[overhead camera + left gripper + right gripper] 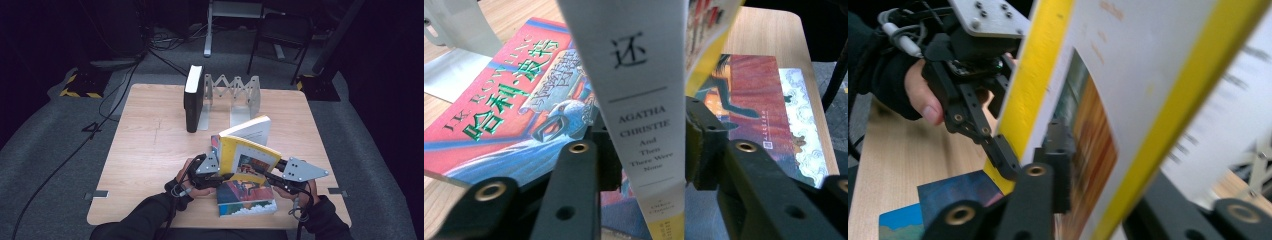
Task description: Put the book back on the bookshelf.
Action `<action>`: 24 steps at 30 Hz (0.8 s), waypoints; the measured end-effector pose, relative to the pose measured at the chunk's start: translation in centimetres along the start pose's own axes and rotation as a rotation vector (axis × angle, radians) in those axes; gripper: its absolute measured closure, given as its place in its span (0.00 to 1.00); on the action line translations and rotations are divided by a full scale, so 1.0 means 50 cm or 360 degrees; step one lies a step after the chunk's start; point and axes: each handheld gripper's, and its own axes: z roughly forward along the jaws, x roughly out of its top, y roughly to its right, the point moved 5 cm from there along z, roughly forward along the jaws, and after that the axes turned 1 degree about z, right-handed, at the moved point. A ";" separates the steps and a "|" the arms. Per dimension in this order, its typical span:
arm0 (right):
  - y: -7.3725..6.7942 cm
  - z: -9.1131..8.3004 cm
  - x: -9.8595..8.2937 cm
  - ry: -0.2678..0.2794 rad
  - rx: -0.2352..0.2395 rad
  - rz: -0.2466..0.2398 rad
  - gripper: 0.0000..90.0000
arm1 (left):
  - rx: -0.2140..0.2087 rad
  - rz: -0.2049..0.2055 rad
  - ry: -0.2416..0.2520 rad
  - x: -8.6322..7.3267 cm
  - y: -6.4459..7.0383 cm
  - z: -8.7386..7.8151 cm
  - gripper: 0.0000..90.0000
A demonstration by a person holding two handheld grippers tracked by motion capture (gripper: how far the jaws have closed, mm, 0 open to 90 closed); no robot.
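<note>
A person's two handheld grippers lift a yellow-bordered paperback off a pale wood-grain table, near the table's 6 o'clock edge in the high view. The left gripper has its black jaws closed flat against the book's grey-white spine, printed "Agatha Christie, And Then There Were None". The right gripper is clamped on the glossy front cover, one jaw on each face. The book stands tilted, pages fanning toward 12 o'clock. Beneath it lie two flat illustrated books: a red-and-blue one and a picture-cover one at 6 o'clock. At 12 o'clock, a thick black book stands upright against a grey metal accordion bookend.
</note>
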 end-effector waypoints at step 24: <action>0.034 0.004 -0.087 -0.0161 -0.0117 0.0189 0.51 | -0.0034 0.0037 0.0073 -0.005 0.015 0.001 0.82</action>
